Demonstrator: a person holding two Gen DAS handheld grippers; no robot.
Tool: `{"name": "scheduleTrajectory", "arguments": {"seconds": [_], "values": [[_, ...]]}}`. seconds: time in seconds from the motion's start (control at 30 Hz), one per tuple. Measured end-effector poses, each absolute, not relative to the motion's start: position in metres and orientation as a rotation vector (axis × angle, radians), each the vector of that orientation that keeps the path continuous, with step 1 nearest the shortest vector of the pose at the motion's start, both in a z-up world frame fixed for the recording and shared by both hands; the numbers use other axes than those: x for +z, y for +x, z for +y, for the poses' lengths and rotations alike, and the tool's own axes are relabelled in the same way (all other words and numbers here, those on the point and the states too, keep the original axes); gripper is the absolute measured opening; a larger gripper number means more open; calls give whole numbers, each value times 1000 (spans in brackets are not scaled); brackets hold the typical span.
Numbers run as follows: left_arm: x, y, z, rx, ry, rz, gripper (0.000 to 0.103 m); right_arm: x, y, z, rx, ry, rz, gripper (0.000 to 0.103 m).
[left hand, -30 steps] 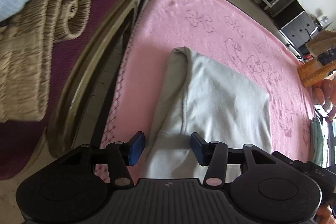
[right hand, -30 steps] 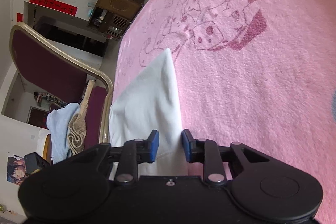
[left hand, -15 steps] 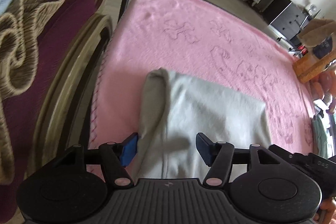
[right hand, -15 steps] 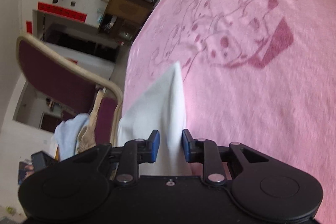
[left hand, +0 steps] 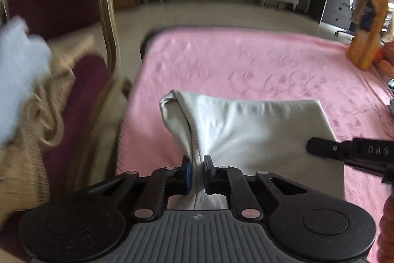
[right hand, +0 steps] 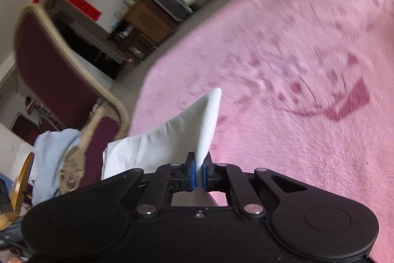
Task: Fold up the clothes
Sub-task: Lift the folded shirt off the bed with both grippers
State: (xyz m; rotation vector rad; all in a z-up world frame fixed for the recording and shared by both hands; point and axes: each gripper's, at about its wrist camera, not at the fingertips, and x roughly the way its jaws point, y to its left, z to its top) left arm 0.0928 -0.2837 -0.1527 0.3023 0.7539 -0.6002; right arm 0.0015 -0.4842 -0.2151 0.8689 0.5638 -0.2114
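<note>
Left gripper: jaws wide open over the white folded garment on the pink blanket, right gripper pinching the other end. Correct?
Not quite. The left gripper is shut on the white folded garment, as the left wrist view shows. The rest holds: the garment lies on the pink blanket, and the right gripper pinches the other end.

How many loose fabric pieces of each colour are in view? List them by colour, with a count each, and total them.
White: 1, the white garment
Pink: 1, the pink blanket
Light blue: 1, the light blue cloth
Beige: 1, the beige knit cloth
Total: 4
</note>
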Motion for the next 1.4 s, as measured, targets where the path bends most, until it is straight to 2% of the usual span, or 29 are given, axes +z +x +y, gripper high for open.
{"name": "scheduleTrajectory", "arguments": {"seconds": [0.27,0.47,0.67,0.9,1.07,1.4], "values": [[-65,-25,-250,-604,236,402,7,-115,-87,-466,-139,744,384,5],[-21,-94,-279,-689,147,294,7,-54,-176,-477,-224,662,199,5],[-18,-148,-360,-837,112,284,7,-29,-258,-526,-411,615,124,5],[-44,-185,-468,-963,109,361,8,-38,-326,-604,-602,574,138,5],[-68,-176,-526,-974,130,410,8,-61,-338,-659,-663,600,167,5],[-111,-135,-594,-931,230,508,11,-110,-298,-725,-725,621,240,5]]}}
